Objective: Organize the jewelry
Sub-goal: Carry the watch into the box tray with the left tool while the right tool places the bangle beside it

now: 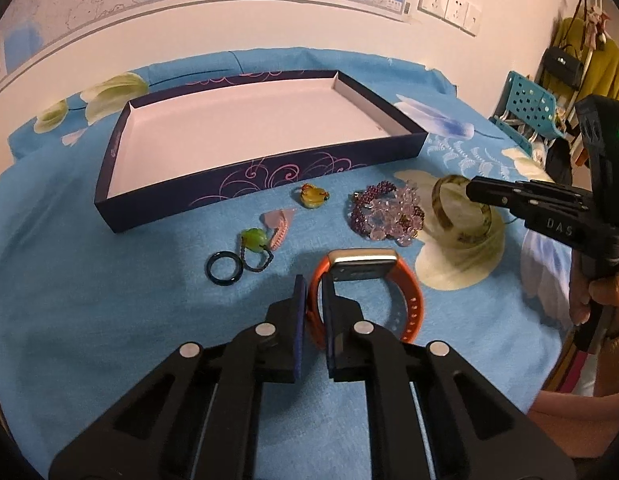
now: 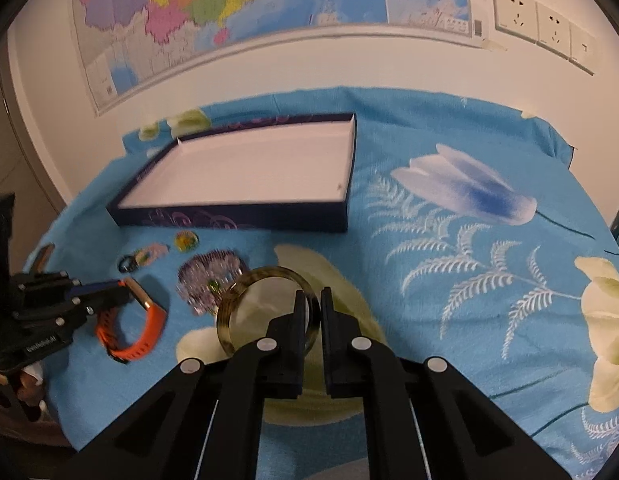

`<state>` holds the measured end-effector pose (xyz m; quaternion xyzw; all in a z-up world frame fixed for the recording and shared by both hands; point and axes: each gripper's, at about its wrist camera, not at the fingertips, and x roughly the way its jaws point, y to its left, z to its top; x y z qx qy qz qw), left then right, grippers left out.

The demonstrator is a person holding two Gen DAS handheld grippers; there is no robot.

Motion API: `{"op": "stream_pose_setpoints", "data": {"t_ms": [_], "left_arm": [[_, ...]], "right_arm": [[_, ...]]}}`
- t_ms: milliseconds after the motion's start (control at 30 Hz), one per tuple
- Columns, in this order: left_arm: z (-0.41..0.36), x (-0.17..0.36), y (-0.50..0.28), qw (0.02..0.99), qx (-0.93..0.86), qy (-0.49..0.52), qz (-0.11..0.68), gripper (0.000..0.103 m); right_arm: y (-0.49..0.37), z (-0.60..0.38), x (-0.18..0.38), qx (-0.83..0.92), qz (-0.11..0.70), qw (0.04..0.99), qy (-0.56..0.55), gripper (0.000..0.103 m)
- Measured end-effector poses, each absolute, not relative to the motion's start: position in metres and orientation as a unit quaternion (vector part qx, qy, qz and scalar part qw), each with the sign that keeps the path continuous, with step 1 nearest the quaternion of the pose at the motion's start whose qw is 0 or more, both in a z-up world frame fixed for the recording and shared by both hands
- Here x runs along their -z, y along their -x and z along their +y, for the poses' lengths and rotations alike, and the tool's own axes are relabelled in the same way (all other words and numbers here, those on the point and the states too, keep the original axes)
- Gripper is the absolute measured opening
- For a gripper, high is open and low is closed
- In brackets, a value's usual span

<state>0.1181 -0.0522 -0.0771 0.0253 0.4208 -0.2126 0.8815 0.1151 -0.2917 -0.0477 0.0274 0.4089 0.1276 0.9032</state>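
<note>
My left gripper [image 1: 314,292] is shut on the strap of an orange smartwatch [image 1: 409,300] standing on the blue cloth; it also shows in the right wrist view [image 2: 137,344]. My right gripper [image 2: 314,304] is shut on the rim of a mottled olive bangle [image 2: 229,320], seen from the side in the left wrist view [image 1: 445,208]. Loose pieces lie nearby: a purple bead bracelet [image 1: 389,212], a yellow pendant [image 1: 312,196], a green pendant on a cord [image 1: 254,240], a dark ring [image 1: 224,273] and a pink piece [image 1: 278,224]. The dark blue tray [image 1: 245,184] holds nothing.
The table is covered by a blue floral cloth [image 2: 469,280] against a white wall with a map [image 2: 229,12] and sockets [image 2: 549,20]. A blue plastic chair [image 1: 529,108] and hanging bags [image 1: 565,64] stand at the right.
</note>
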Motion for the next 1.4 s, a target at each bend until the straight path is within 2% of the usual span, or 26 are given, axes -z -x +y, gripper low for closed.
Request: {"op": "stream_pose_setpoints", "data": {"t_ms": [333, 700, 1000, 1400], "left_arm": [[-0.018, 0.034, -0.129, 0.9, 0.217, 0.025, 0.376, 0.008], [0.009, -0.002, -0.202, 0.925, 0.164, 0.049, 0.339, 0.009], [0.009, 0.014, -0.273, 0.919, 0.136, 0.061, 0.364, 0.009], [0.002, 0.043, -0.328, 0.907, 0.106, 0.059, 0.404, 0.009]], "right_arm": [[-0.14, -0.282, 0.013, -0.151, 0.367, 0.917, -0.038, 0.006], [-0.213, -0.265, 0.002, -0.158, 0.35, 0.923, -0.034, 0.006], [-0.281, -0.248, 0.018, -0.145, 0.376, 0.915, -0.026, 0.006], [-0.333, -0.23, 0.043, -0.124, 0.425, 0.897, -0.01, 0.006]]}}
